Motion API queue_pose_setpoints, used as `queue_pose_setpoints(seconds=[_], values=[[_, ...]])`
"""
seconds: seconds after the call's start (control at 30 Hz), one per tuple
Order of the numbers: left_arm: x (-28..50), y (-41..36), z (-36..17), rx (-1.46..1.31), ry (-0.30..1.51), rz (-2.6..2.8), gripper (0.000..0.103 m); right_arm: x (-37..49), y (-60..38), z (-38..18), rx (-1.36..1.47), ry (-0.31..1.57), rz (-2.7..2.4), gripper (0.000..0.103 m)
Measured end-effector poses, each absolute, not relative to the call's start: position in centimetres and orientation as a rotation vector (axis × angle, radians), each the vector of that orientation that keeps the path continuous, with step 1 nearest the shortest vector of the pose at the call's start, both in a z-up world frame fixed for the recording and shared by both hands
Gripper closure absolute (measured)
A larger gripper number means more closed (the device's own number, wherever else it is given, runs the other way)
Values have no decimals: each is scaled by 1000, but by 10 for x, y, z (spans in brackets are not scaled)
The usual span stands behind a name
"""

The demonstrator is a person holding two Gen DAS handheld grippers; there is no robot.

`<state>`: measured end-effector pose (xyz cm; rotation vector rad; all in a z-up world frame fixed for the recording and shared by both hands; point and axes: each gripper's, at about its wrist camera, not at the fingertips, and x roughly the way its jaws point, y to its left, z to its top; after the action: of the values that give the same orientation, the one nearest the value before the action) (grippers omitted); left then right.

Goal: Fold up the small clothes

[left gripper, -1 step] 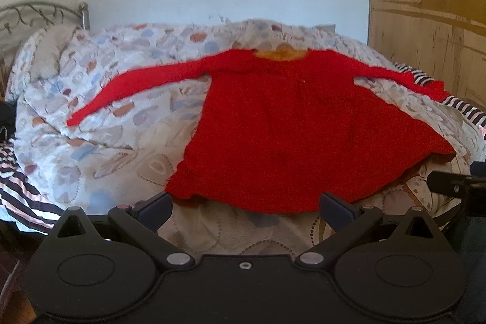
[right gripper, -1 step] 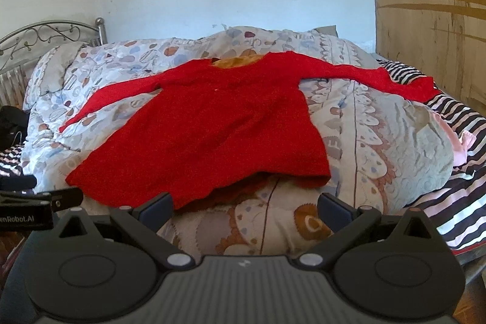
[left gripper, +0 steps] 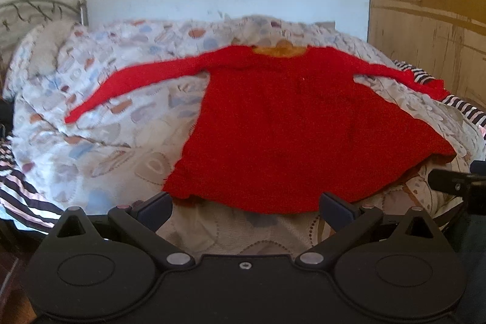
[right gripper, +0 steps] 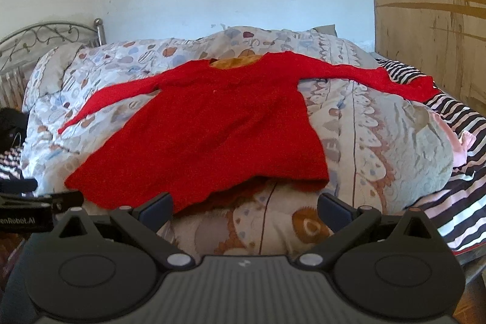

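Note:
A small red long-sleeved knit top (left gripper: 291, 123) lies spread flat on the bed, sleeves out to both sides, neck away from me. It also shows in the right wrist view (right gripper: 209, 129). My left gripper (left gripper: 246, 207) is open and empty just short of the hem's near edge. My right gripper (right gripper: 244, 207) is open and empty near the hem's right part. The right gripper's tip shows at the right edge of the left wrist view (left gripper: 455, 182); the left gripper shows at the left edge of the right wrist view (right gripper: 39, 202).
A patterned quilt (left gripper: 100, 123) covers the bed. A striped sheet (right gripper: 455, 202) lies at the right and at the near left (left gripper: 21, 196). A metal headboard (right gripper: 45, 35) stands at the left, a wooden panel (right gripper: 431, 5) at the right.

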<state>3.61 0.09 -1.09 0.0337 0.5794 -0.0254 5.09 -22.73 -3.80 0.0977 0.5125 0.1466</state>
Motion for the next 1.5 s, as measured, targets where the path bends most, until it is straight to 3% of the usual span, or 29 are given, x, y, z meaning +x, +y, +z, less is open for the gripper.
queue_pose_setpoints(seconds=[0.53,1.13,1.5], values=[[125,-31,20,78,610,-33,1,113,-258,-2,144,457,188,0],[276,-59,36,141,592,21,0,262,-397,-12,155,487,-171,0],[350,-77,4,109,583,15,0,338,-489,-50,217,422,-241,0]])
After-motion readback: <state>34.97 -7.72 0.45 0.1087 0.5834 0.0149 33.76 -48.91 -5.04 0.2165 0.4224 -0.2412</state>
